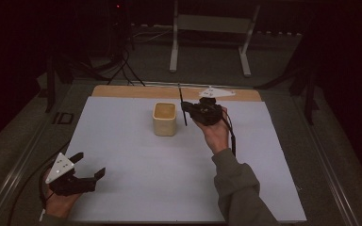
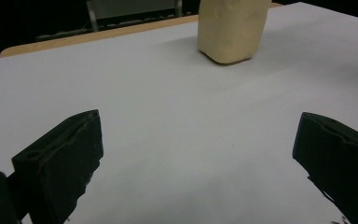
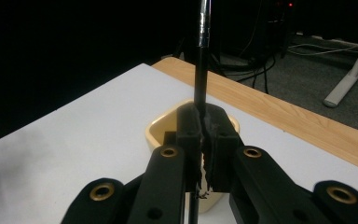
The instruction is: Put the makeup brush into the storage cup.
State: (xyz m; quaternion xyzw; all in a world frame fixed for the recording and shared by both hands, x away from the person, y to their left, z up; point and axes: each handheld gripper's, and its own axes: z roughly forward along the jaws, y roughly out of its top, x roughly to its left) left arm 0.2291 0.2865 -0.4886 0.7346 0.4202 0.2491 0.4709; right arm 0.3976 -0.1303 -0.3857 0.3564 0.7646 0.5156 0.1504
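Your right gripper view catches what the high view barely hints at: the right claw (image 3: 204,140) has its jaws pressed together on a thin dark pen (image 3: 202,60), standing upright and rising well above the jaw tips, with a shiny metal band near its upper end. From above, that pen (image 1: 183,106) is just a skinny dark line sticking out of your right claw (image 1: 188,109), right beside the cup's near wall.

The left gripper view gives you the wide gap: your left claw (image 2: 193,154) has its jaws spread far apart, nothing between them but bare white sheet (image 2: 168,116), touching nothing. The cup (image 2: 233,28) sits well ahead of it, up and a bit right of centre.

Count: one cream square cup (image 1: 164,118), one pen, two claws, one white sheet over a wooden tabletop (image 1: 122,91).

From your right claw, the cup (image 3: 161,130) is directly ahead and just below the jaw tips, its open rim peeking out either side. In the high view your left claw (image 1: 88,165) hangs near the sheet's front left corner, well apart from the cup.
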